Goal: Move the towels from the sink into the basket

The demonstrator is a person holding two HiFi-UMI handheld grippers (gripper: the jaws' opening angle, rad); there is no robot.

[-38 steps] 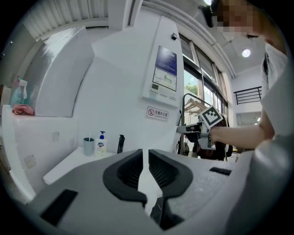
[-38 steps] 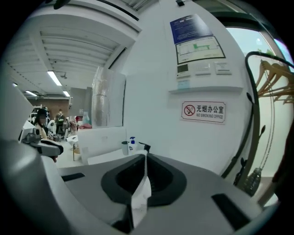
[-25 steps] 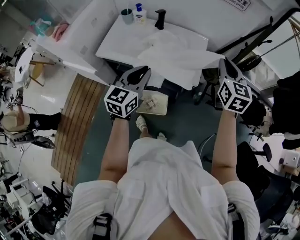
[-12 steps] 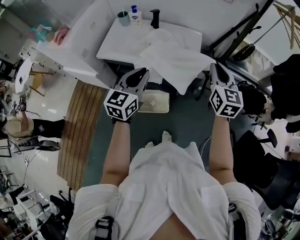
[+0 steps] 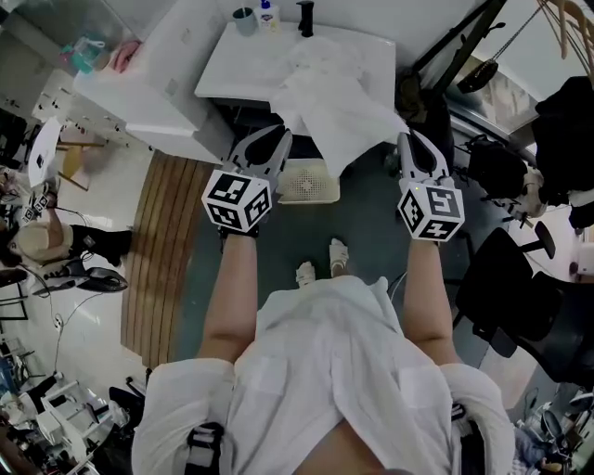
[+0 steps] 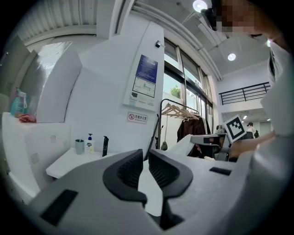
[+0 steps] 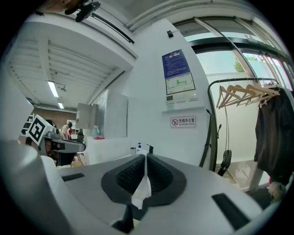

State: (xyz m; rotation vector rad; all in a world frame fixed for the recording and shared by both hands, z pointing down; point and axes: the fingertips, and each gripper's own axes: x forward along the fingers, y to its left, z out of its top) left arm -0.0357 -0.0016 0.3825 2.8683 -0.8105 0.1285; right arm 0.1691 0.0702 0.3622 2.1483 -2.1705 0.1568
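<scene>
Drawn back toward the basket [image 5: 306, 186] since a second ago, with the right gripper [image 5: 410, 141] dragging the towel [image 5: 343, 107] farther off the white surface [image 5: 223, 70] beyond the basket and leaving more of it sagging over that edge, above the basket's far rim. Judged as real progress: nearly clear of the sink, not yet lowered in. From the head view: right gripper at the towel's lower corner, just right of the basket; left gripper [image 5: 275, 137] just left of the basket, beside the cloth's hanging edge but apparently not touching it; basket down on the floor and, as far as shows, empty; what looks like a second towel [image 5: 320, 56] bunched on the surface farther beyond the basket, short of a cup [image 5: 244, 16] and a black tap [image 5: 304, 17]. Cannot pick out the sink itself under the cloth. From the left gripper view: fingers [image 6: 131, 167] slightly parted with nothing between them, pointing over the surface rather than at the basket. From the right gripper view: fingers [image 7: 131, 176] clenched on a thin fold of towel, white cloth poking out below the pads, a grip too small to confirm from the head. No basket in either gripper view, so only the head view to aim the drop by.
</scene>
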